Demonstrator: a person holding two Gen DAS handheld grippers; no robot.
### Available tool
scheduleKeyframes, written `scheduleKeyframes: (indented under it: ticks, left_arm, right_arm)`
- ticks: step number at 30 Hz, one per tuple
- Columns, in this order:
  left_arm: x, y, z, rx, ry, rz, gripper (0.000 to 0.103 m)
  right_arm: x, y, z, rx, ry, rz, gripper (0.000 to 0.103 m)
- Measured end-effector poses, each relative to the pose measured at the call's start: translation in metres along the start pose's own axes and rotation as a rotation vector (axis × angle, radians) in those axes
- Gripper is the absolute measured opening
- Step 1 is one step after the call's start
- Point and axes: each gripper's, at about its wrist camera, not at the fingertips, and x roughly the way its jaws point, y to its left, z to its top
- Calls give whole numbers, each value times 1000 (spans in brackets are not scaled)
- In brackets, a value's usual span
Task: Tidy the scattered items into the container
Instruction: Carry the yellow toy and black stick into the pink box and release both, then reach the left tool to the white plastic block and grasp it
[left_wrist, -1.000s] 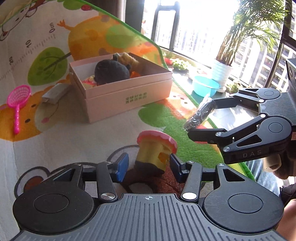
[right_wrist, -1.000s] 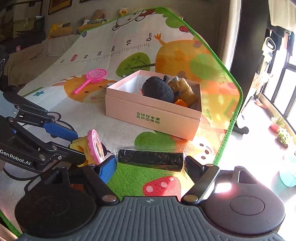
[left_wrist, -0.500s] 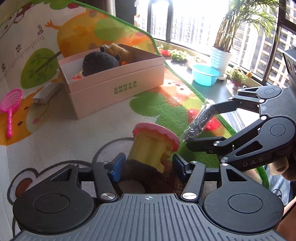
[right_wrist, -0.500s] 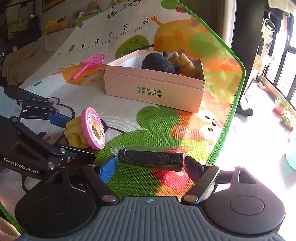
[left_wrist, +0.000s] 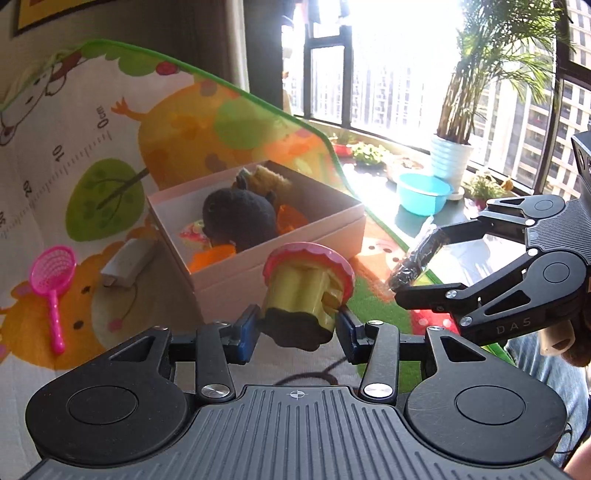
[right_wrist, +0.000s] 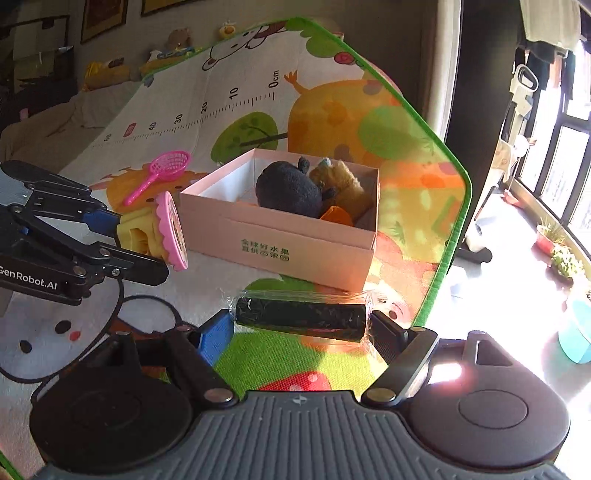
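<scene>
The left tool (left_wrist: 297, 325) grips a yellow toy (left_wrist: 306, 291) by its base; it looks light and rigid. The right tool (right_wrist: 301, 328) clamps a wrapped dark roll (right_wrist: 301, 318) endwise, its film possibly slippery, below the pink box (right_wrist: 295, 251) at centre frame.

A colourful play mat (right_wrist: 236, 110) with cartoon animals and a printed ruler covers the floor. On it stand a pink box (right_wrist: 295, 247), a pink toy sieve (left_wrist: 51, 280) and a small white packet (left_wrist: 125, 262) just beside the box.
</scene>
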Motion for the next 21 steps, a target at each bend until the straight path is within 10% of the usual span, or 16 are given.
scheduleKeyframes:
  ticks: [6,10,21]
  left_arm:
    - [21,33,71,16,-181,53,51]
    - [45,51,91,1,-188,62,77]
    - [36,111,4,-222,-62,160,99]
  right_arm:
    - [38,-3,58,-82,-146,-80,82]
    - [74,-2,73,-114,-110,-99,88]
    - [91,14,67,-71,-27,-33,88]
